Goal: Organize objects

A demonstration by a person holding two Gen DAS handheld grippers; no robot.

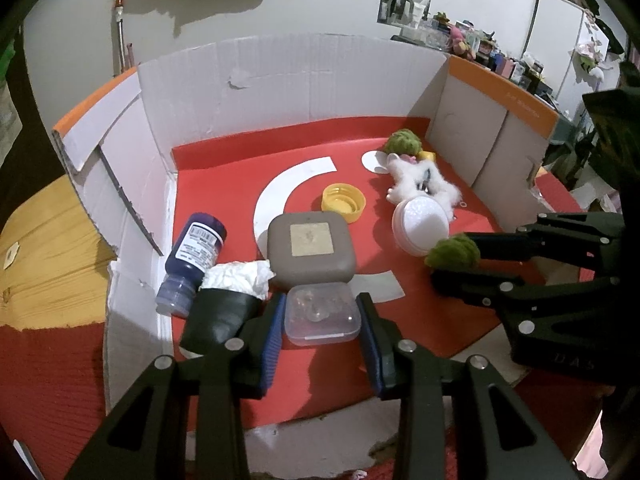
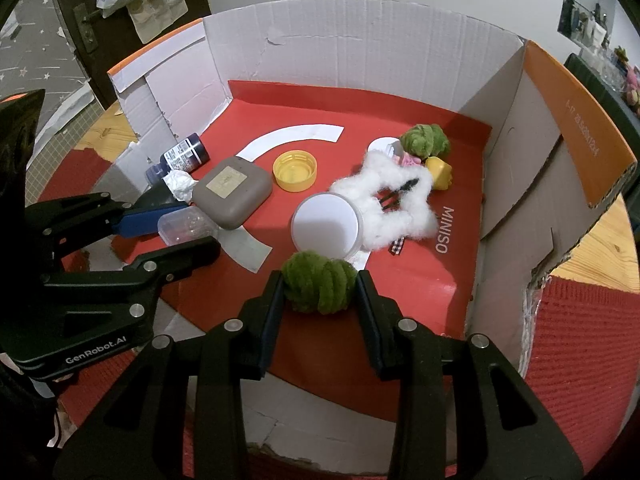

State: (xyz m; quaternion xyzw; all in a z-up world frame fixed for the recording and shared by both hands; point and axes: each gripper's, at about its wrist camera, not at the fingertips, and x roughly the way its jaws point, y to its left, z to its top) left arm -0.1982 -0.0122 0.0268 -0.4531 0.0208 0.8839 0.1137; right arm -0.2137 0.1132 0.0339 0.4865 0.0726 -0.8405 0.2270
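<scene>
A: What's the biggest thing here?
B: The white corrugated cardboard box (image 2: 360,52) with the red floor, holding everything.
A: And inside it?
B: A grey-brown rounded square case (image 1: 310,250) near the middle, with a yellow plastic cap (image 2: 295,170) just behind it.
A: The tongs?
B: The left gripper (image 1: 322,316) is narrowly closed on a small clear plastic box (image 1: 320,314) at the front left. The right gripper (image 2: 319,290) pinches a green fuzzy pompom (image 2: 318,286) near the front edge.
</scene>
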